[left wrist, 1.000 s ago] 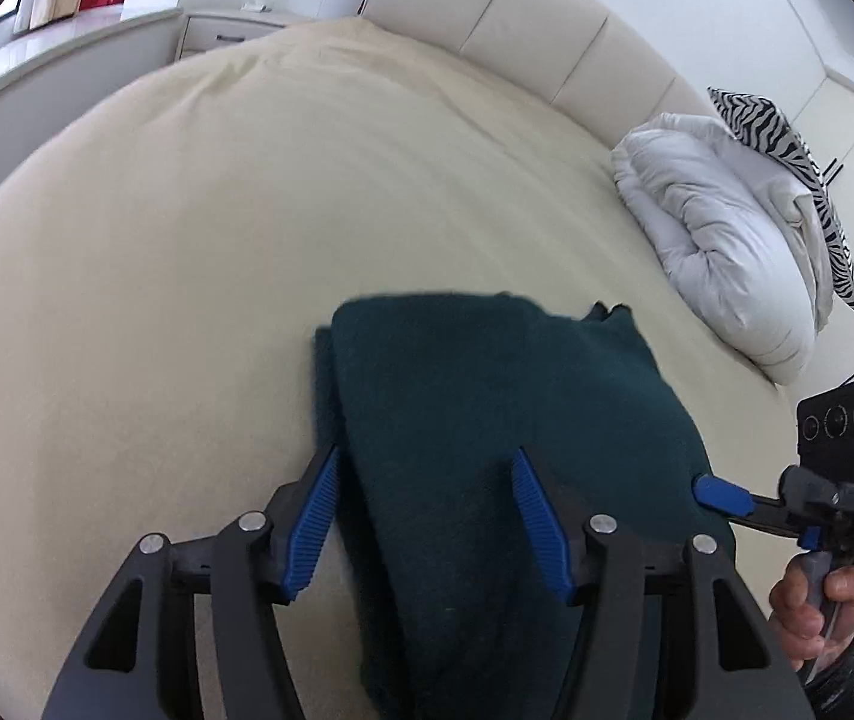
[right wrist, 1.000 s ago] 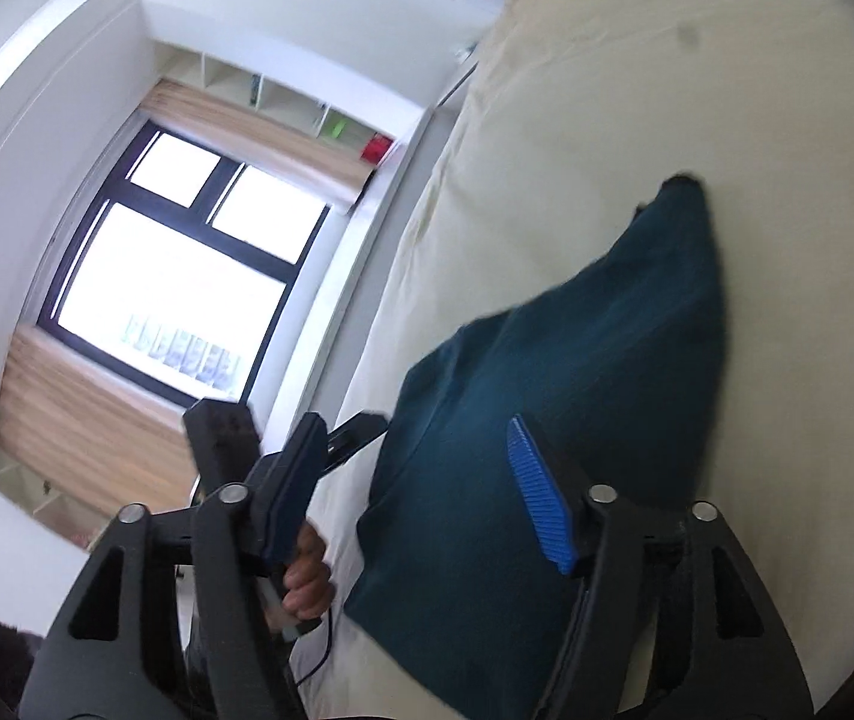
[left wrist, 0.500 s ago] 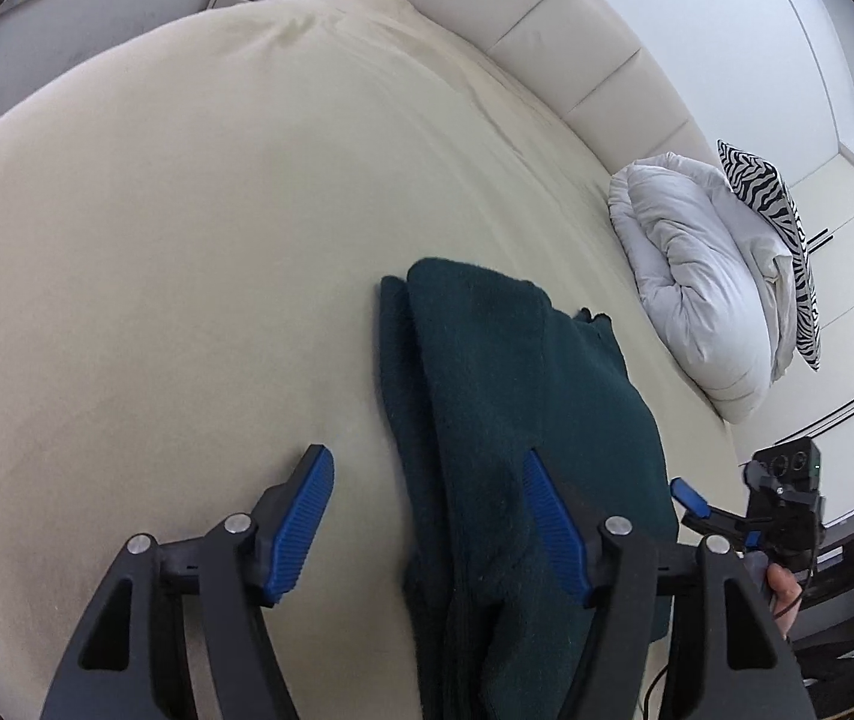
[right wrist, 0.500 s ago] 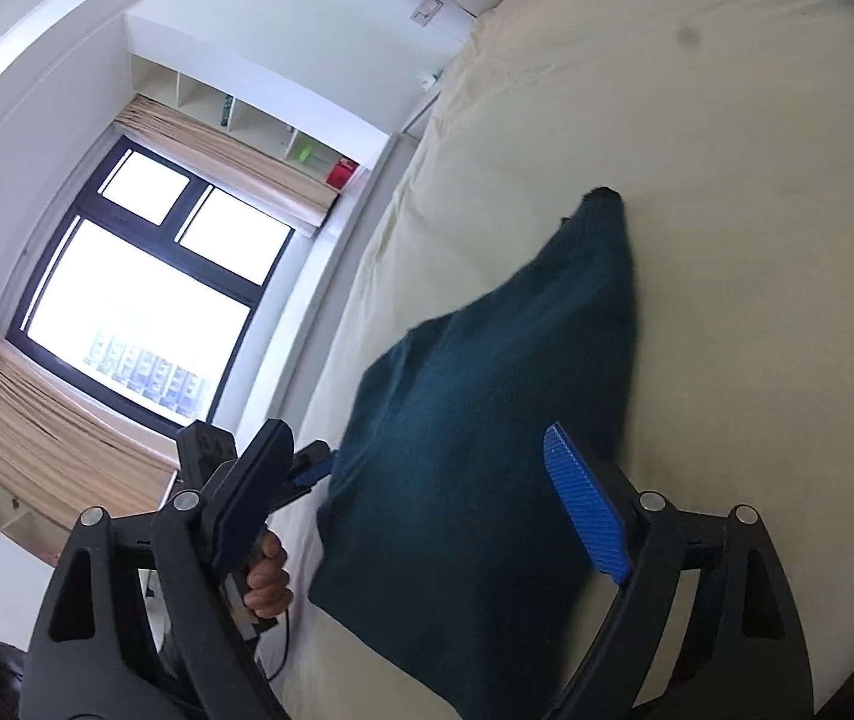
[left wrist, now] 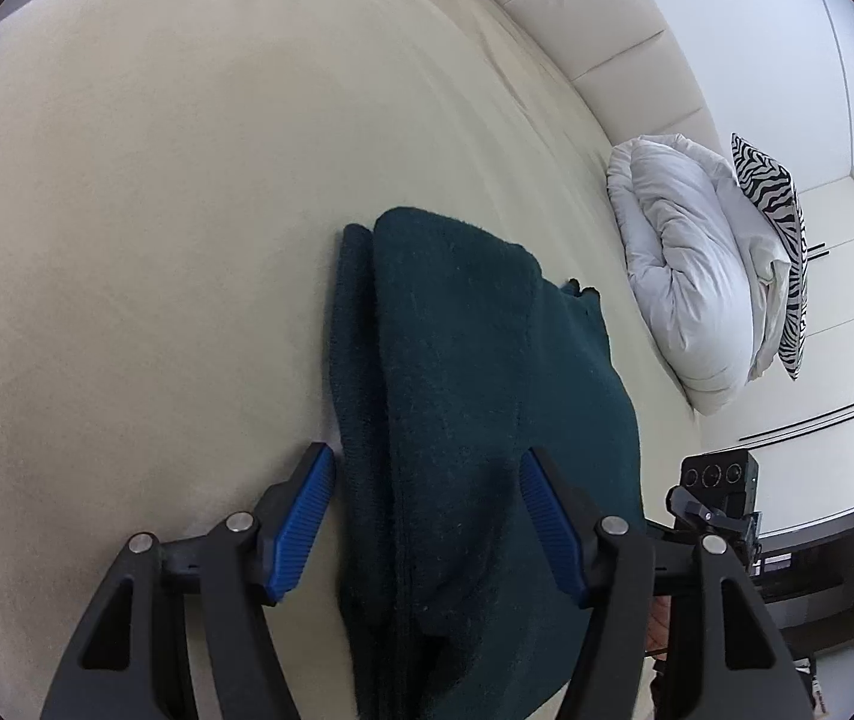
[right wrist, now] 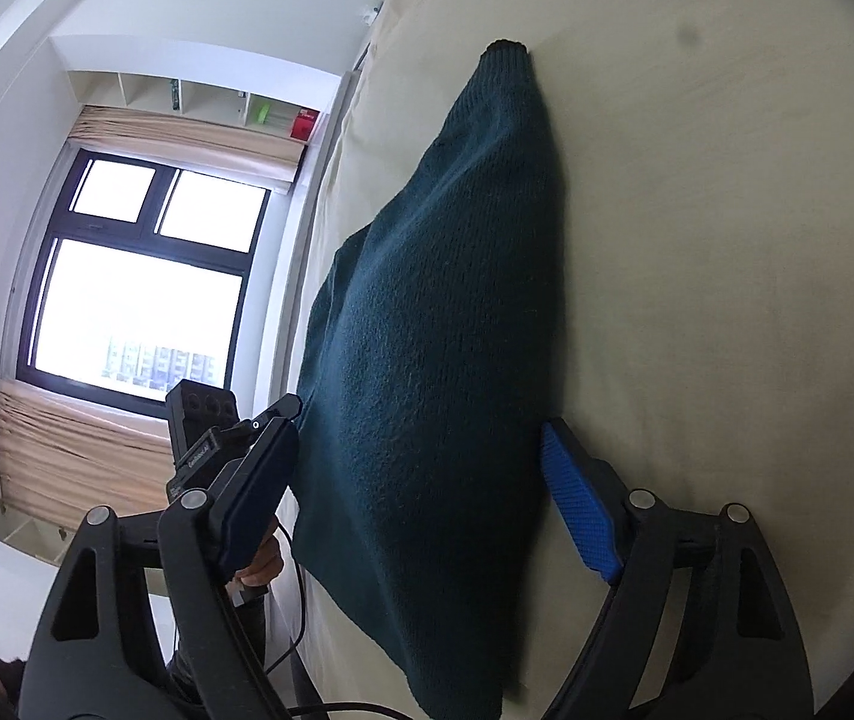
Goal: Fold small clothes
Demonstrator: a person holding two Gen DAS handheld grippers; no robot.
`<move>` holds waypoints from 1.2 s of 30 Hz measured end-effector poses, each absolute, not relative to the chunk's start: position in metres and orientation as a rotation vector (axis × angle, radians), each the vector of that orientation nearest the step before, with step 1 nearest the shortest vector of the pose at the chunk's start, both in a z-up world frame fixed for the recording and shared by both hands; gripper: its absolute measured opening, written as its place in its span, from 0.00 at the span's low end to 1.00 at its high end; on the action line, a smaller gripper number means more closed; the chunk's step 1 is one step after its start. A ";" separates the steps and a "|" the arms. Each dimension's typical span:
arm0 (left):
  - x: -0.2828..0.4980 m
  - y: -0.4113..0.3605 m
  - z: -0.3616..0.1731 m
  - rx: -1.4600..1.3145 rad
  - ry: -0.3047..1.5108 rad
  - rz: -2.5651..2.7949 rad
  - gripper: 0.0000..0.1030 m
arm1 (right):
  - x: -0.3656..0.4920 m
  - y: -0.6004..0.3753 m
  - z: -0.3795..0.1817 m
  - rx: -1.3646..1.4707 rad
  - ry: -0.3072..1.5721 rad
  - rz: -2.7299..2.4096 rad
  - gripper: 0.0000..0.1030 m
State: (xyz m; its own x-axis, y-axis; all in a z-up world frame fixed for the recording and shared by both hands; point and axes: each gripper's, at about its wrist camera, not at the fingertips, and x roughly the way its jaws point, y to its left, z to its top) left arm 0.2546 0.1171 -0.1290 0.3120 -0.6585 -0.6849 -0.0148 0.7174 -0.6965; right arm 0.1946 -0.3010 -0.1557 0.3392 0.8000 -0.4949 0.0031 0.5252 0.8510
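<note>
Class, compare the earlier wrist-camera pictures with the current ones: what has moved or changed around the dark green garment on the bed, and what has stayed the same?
Both grippers have closed in on the folded dark green garment, which now fills more of each view. The right gripper has sunk toward it, its jaws just widening then easing; the left gripper has rolled. Both straddle the cloth, pads not pressing. Unchanged: the garment's fold, the bed, the white duvet.

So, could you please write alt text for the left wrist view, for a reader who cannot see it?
A folded dark green garment lies on a cream bed, with the open left claw straddling its near end, the blue pads not pressing. Beyond it, a rolled white duvet and a zebra-striped pillow sit by the headboard.
</note>
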 end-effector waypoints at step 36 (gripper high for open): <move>0.096 0.062 -0.053 -0.564 1.173 -0.667 0.22 | -0.003 -0.301 -0.066 0.725 1.055 0.540 0.39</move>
